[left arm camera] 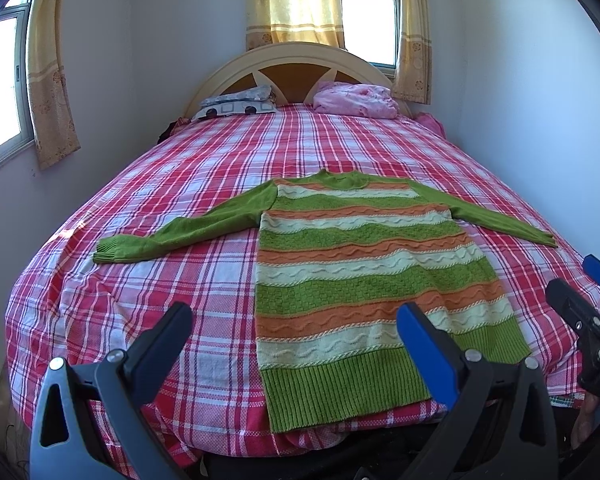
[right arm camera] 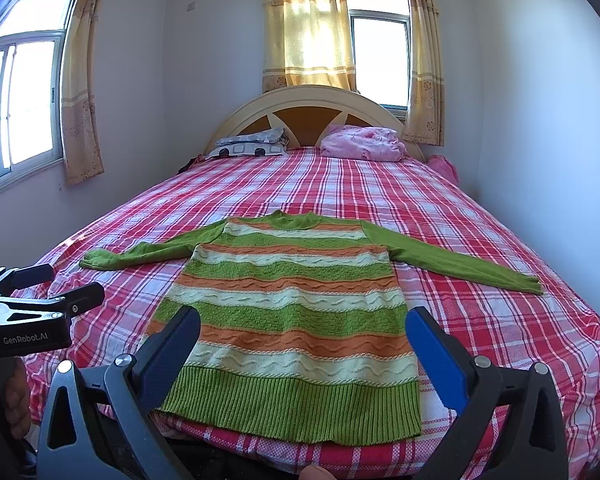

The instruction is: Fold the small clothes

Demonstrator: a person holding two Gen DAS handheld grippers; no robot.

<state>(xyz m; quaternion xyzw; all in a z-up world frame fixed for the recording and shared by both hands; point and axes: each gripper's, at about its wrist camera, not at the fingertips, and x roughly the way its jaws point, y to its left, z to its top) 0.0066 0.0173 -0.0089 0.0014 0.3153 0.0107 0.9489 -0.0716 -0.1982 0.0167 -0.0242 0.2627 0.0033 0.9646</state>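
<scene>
The green, orange and cream striped knitted sweater (right arm camera: 288, 320) lay flat and face up on the red-and-white checked bed (right arm camera: 500, 320), ribbed hem at the near edge, both plain green sleeves spread outward. The left hand-held gripper (left arm camera: 296, 332) hung above the near left part of the hem with its jaws wide apart and empty; the right hand-held gripper (right arm camera: 304, 336) hovered over the middle of the hem, equally wide and empty.

The step in hand looked like the first fold. Done well, each gripper would pinch a sleeve cuff or a shoulder through one layer only, lift it little, and carry it across the body so the edges line up without dragging the knit.

The far collar was small and its neckline detail unclear. The very front edge of the bed was cut off behind the gripper bodies.
</scene>
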